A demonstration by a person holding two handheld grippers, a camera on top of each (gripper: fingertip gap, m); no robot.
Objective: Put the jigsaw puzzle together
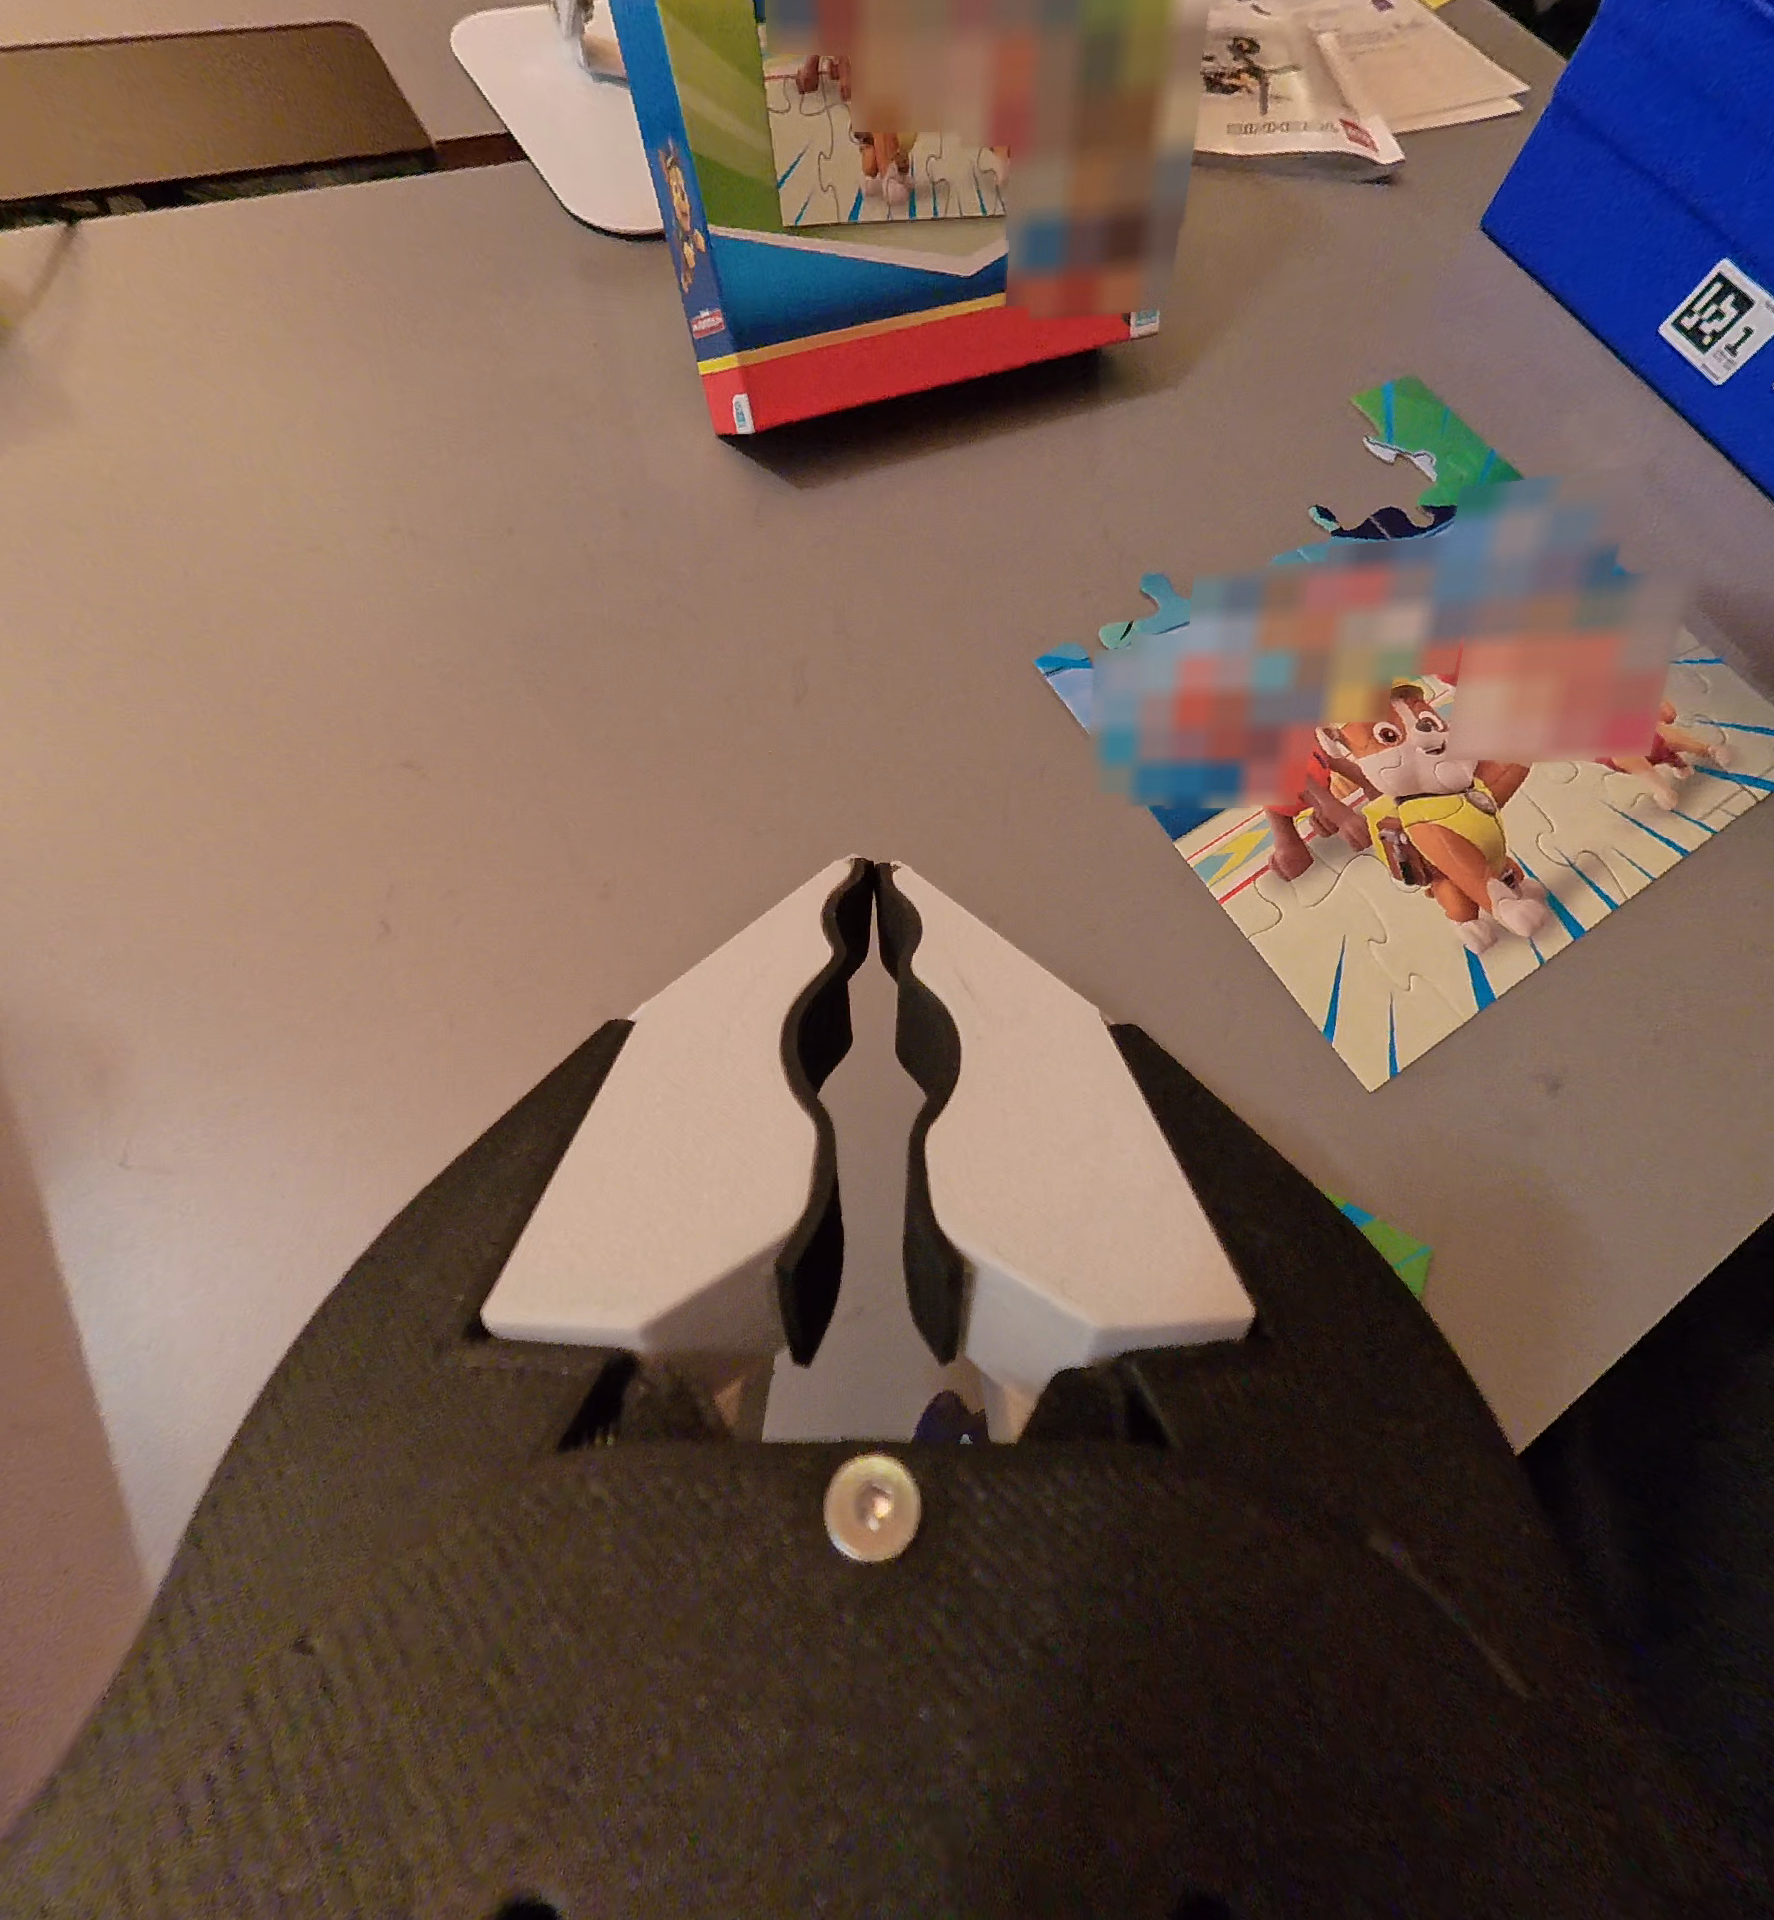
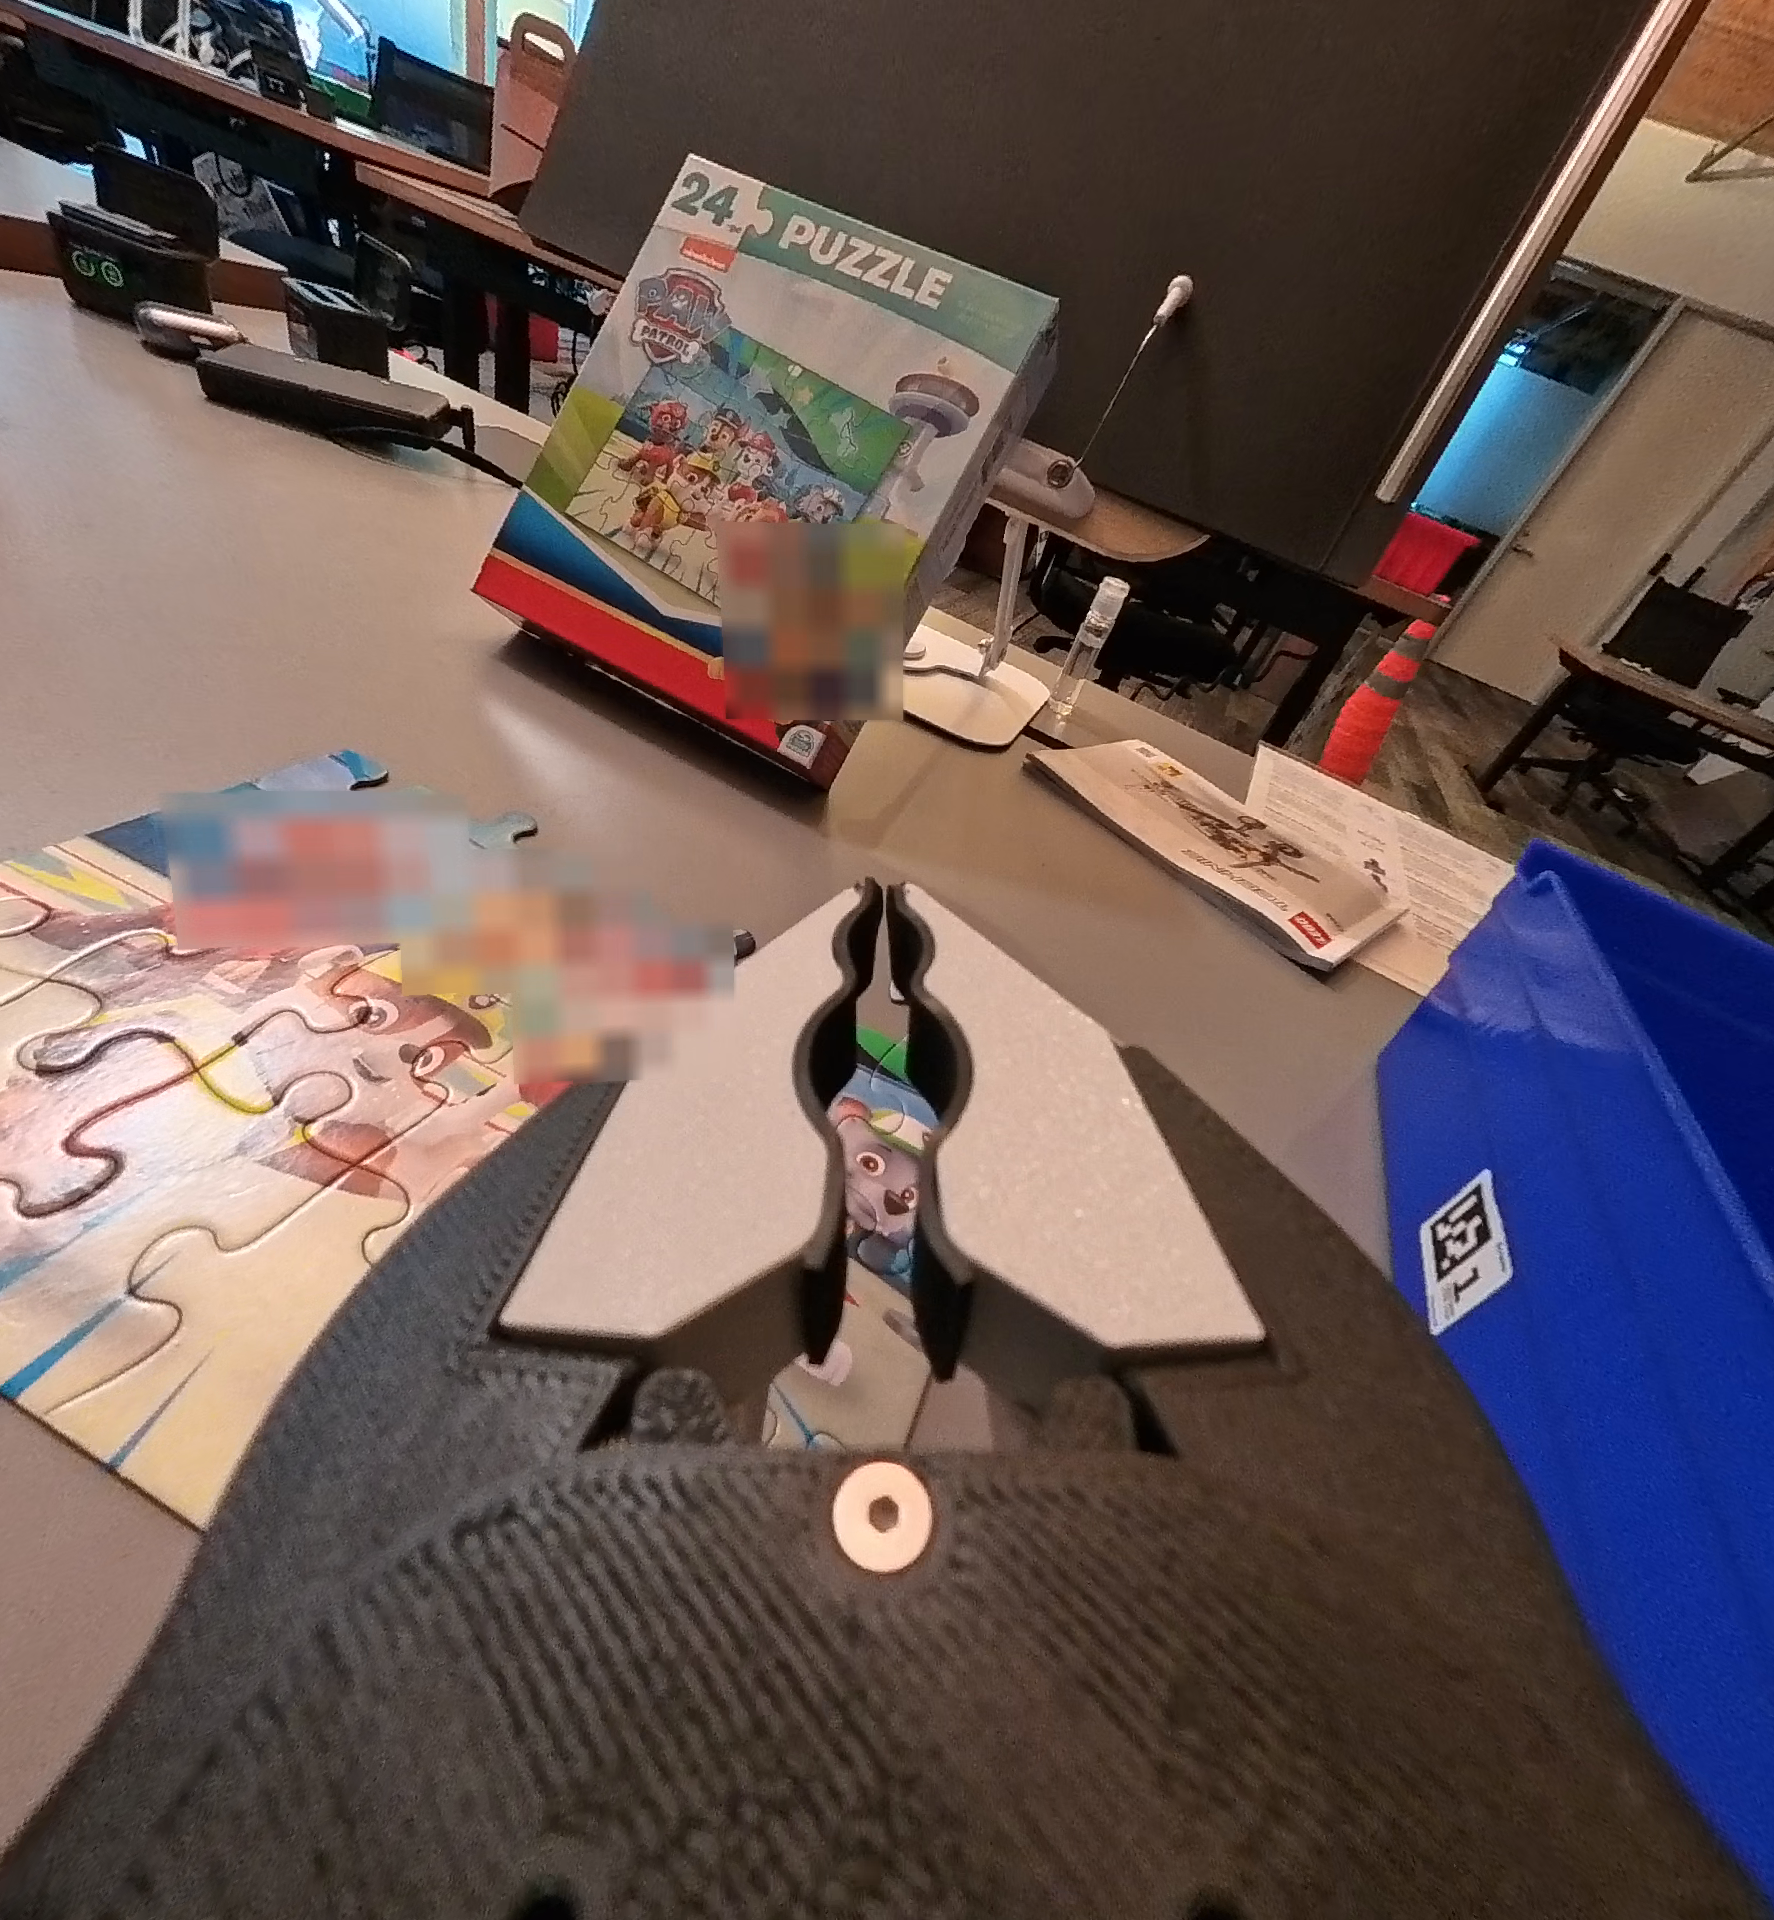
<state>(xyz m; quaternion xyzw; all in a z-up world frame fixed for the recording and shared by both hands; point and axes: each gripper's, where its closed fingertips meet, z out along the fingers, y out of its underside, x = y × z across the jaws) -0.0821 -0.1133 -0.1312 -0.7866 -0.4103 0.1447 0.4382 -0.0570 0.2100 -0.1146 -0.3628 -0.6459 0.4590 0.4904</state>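
So in the left wrist view, the left gripper, the one with pale grey fingers and wavy black pads, is hovering over a bare stretch of the grey table with its jaws closed tip to tip and nothing between them. The partly assembled cartoon-dog jigsaw puzzle is lying flat well off to its right, a loose green puzzle piece is peeking out just past the gripper's black body near the table edge, and the colourful cardboard puzzle box is standing up farther ahead, with a blue plastic bin at the far right. Over in the right wrist view, the right gripper is also sitting with its tips closed together and holding nothing; it's hanging low over the puzzle's right-hand part, and a bit of the printed picture is showing through the wavy slot between the pads. The assembled pieces are spreading out to its left, the box is leaning ahead, a white booklet is lying to the right and the blue bin is right beside the gripper. If either one is going for a flat piece, it's probably wise to open up first and come in low at an edge, since thin cardboard lying flush on a table tends to slide instead of lifting.
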